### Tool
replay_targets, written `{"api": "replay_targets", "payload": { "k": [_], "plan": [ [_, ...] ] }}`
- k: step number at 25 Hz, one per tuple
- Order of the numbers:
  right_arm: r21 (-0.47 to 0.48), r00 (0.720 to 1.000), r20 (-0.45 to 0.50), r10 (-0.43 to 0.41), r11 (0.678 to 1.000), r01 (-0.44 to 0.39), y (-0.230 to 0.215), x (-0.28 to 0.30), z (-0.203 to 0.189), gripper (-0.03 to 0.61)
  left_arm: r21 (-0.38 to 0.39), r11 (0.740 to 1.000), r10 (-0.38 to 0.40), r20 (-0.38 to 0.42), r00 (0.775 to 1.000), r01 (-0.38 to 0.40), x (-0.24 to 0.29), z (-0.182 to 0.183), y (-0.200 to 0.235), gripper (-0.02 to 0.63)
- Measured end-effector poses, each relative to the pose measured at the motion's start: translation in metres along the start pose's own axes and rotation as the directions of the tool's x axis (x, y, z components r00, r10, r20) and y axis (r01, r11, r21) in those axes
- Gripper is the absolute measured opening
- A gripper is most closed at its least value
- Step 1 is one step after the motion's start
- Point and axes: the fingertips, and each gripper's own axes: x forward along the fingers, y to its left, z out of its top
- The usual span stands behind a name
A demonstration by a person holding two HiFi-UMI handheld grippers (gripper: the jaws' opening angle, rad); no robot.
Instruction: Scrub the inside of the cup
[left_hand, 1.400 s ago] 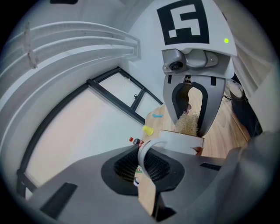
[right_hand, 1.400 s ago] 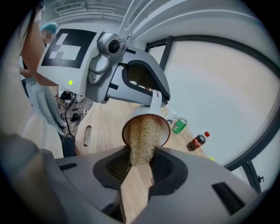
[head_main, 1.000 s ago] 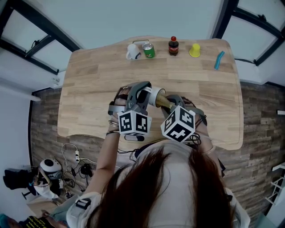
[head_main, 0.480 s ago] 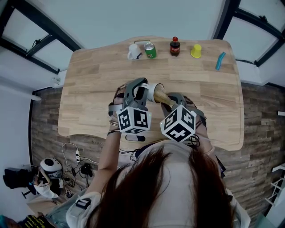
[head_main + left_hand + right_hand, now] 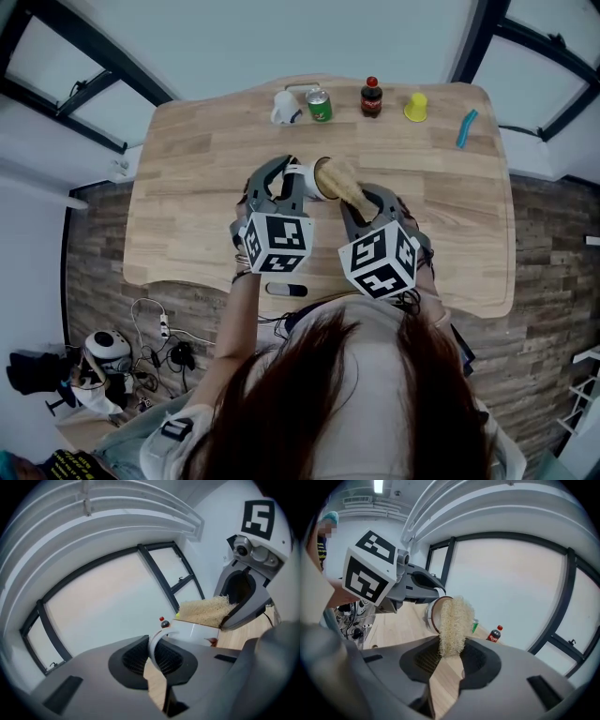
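A white cup [image 5: 305,178] lies on its side in the air over the wooden table [image 5: 187,187], with my left gripper [image 5: 284,183] shut on its handle [image 5: 158,645]. The cup body [image 5: 199,631] points right, toward the other gripper. My right gripper [image 5: 364,202] is shut on a tan loofah scrubber [image 5: 339,180], whose tip sits at the cup's mouth. In the right gripper view the loofah [image 5: 452,620] stands up between the jaws, just in front of the cup rim [image 5: 434,612]. How deep it reaches into the cup is hidden.
Along the far table edge stand a white mug [image 5: 281,108], a green can [image 5: 320,105], a cola bottle [image 5: 372,97] and a yellow cup [image 5: 415,106]. A blue item [image 5: 465,127] lies at the far right. Cables and gear sit on the floor at left.
Both grippers have moved a little farther from the person, with cup and loofah. More of the loofah now shows outside the cup mouth than one second ago.
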Motion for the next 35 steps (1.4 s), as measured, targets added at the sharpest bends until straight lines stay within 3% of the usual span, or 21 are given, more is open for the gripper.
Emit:
{"api": "replay_targets", "payload": {
  "k": [7,14,20,24,35],
  "plan": [
    [0.057,0.996,0.073,-0.048,0.997,0.043,-0.012,-0.008,0.010,0.120,-0.177,0.984,0.027,-0.027,0.999,-0.032,-0.002,-0.005,0.005,0.029],
    [0.108,0.984,0.160,-0.082,0.992,0.065,-0.023,-0.020,0.020,0.120,-0.344,0.936,0.055,-0.062,0.997,-0.073,-0.007,-0.005,0.008,0.029],
    [0.138,0.963,0.245,-0.110,0.987,0.078,-0.031,-0.034,0.032,0.120,-0.519,0.852,0.039,-0.071,0.997,-0.071,-0.008,-0.005,0.005,0.029],
    [0.154,0.950,0.291,-0.116,0.985,0.073,-0.035,-0.041,0.036,0.120,-0.589,0.806,0.019,-0.082,0.996,-0.064,-0.008,-0.003,0.000,0.029],
    [0.190,0.910,0.396,-0.126,0.980,0.053,-0.043,-0.059,0.046,0.120,-0.775,0.632,-0.044,-0.055,0.998,-0.015,-0.003,0.008,-0.015,0.029]
  ]
}}
